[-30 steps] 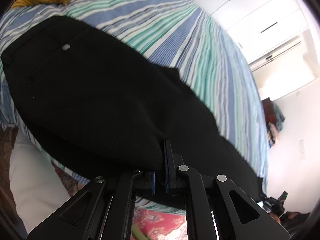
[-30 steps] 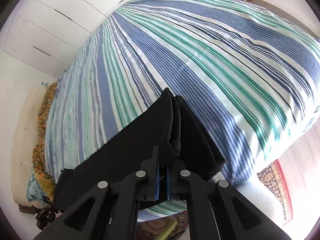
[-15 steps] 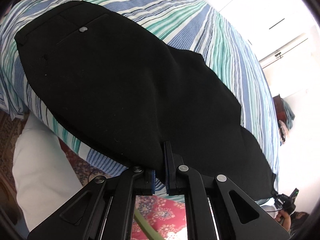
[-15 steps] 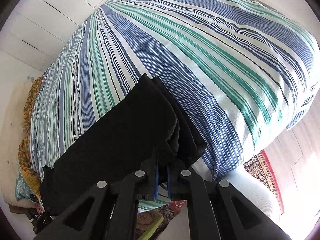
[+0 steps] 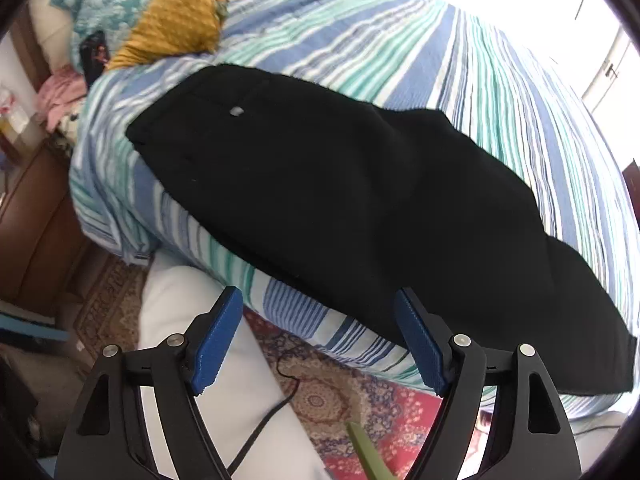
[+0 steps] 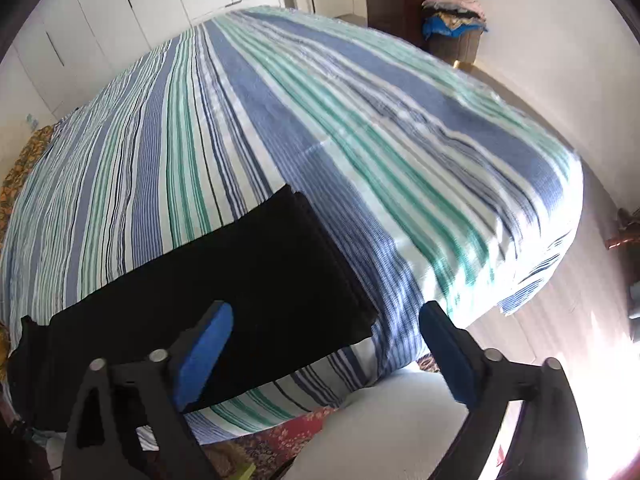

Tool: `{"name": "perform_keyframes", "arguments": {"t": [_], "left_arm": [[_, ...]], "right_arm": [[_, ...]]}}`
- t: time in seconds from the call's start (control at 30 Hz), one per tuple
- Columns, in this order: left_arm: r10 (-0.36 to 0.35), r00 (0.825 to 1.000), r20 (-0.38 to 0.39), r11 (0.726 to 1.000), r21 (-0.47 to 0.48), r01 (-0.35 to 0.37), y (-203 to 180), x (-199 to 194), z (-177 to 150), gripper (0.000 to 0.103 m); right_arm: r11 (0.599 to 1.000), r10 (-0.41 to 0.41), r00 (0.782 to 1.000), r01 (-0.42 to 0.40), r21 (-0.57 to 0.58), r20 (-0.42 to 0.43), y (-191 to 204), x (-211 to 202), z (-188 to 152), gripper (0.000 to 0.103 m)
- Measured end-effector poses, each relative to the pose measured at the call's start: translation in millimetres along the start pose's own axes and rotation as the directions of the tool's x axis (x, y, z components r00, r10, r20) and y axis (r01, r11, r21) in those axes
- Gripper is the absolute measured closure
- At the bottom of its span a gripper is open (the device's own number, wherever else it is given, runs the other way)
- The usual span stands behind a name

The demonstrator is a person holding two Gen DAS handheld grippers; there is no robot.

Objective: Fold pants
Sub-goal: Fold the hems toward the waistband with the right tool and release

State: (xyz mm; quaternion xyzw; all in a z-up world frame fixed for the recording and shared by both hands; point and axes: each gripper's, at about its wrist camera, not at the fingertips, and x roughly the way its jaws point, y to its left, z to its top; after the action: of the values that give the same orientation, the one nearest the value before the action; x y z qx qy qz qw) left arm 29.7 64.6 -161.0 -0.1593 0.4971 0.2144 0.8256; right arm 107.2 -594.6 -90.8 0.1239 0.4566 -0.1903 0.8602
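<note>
Black pants (image 5: pixel 360 208) lie flat along the near edge of a striped bed (image 5: pixel 460 64), folded lengthwise, waistband at the left with a grey button (image 5: pixel 236 111) showing. In the right wrist view the leg ends (image 6: pixel 248 280) lie stacked on the bed near its corner. My left gripper (image 5: pixel 320 336) is open and empty, just off the bed edge below the pants' middle. My right gripper (image 6: pixel 324 348) is open and empty, just in front of the leg ends.
Pillows (image 5: pixel 176 20) lie at the head of the bed. A wooden nightstand (image 5: pixel 28 216) stands left of it. A patterned rug (image 5: pixel 344 392) and white cushion (image 5: pixel 192 360) lie below the bed edge. A dresser with a clothes pile (image 6: pixel 452 12) stands by the far wall.
Both grippers were shut on the pants' near edge; now both have opened, let go and pulled back from the bed. The pants lie flat on the bed.
</note>
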Motion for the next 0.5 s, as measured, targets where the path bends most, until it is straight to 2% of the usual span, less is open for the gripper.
{"name": "perform_keyframes", "arguments": {"t": [0.03, 0.1, 0.2, 0.3, 0.5], "left_arm": [[0.039, 0.999, 0.027, 0.999, -0.011, -0.039, 0, -10, -3, 0.022], [0.120, 0.990, 0.078, 0.993, -0.024, -0.118, -10, -27, -2, 0.020], [0.180, 0.974, 0.140, 0.984, -0.036, -0.177, -30, -43, 9, 0.019], [0.152, 0.973, 0.172, 0.988, -0.021, -0.150, -55, -58, 21, 0.019], [0.118, 0.967, 0.224, 0.978, 0.143, -0.152, -122, -69, 21, 0.014]], "right_arm": [[0.999, -0.036, 0.998, 0.035, 0.012, 0.060, -3, -12, -2, 0.007], [0.994, -0.101, 0.979, 0.093, 0.052, 0.179, -10, -38, -8, 0.006], [0.991, -0.119, 0.935, 0.094, 0.091, 0.335, -18, -69, -15, 0.004], [0.995, -0.097, 0.908, 0.077, 0.067, 0.408, -15, -84, -17, 0.001], [0.991, -0.099, 0.886, 0.127, -0.030, 0.454, 3, -93, -22, 0.001]]}}
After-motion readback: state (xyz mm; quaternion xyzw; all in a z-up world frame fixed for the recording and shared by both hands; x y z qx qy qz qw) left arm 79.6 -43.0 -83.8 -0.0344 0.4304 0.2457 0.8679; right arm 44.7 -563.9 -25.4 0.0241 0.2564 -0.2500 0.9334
